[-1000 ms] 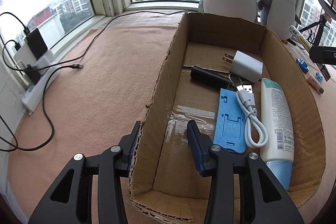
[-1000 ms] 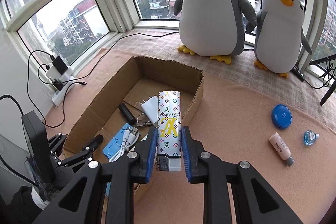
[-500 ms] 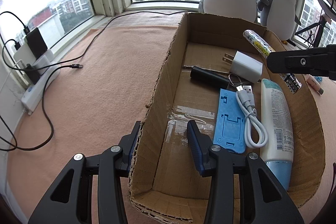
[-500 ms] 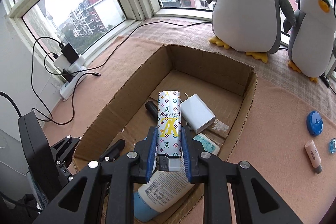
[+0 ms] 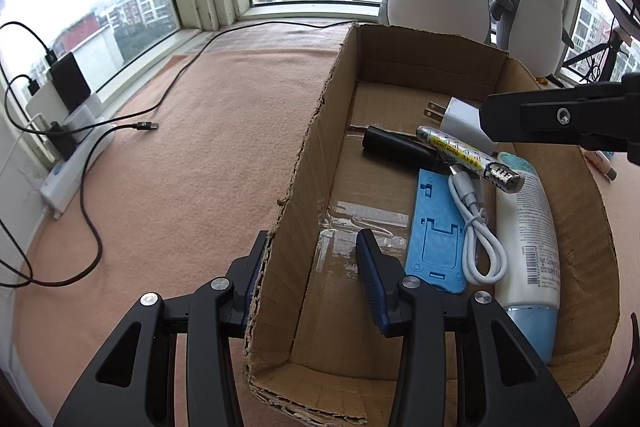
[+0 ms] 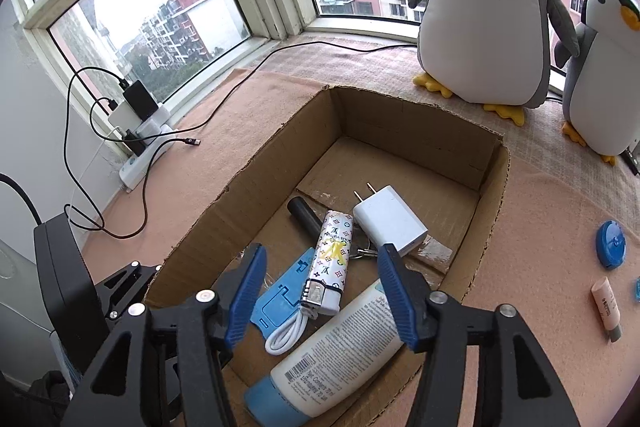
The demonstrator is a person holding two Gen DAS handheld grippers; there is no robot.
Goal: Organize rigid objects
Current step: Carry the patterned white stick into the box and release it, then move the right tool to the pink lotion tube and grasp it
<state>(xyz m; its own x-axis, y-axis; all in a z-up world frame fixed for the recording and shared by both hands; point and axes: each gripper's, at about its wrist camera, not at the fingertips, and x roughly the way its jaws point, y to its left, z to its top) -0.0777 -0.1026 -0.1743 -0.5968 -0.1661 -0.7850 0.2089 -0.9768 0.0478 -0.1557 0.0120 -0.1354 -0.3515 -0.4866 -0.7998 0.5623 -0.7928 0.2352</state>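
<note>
Peach carpet held our cardboard box (image 5: 592,227); our left tool (image 5: 312,267) straddled its wall, steadying it, while our right tool (image 6: 320,287), spread wide, hovered over the patterned lighter (image 6: 330,263) inside.

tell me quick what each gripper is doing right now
Left gripper: open, straddling the cardboard box wall, not clamped.
Right gripper: open, empty, above the patterned lighter in the box.
</note>
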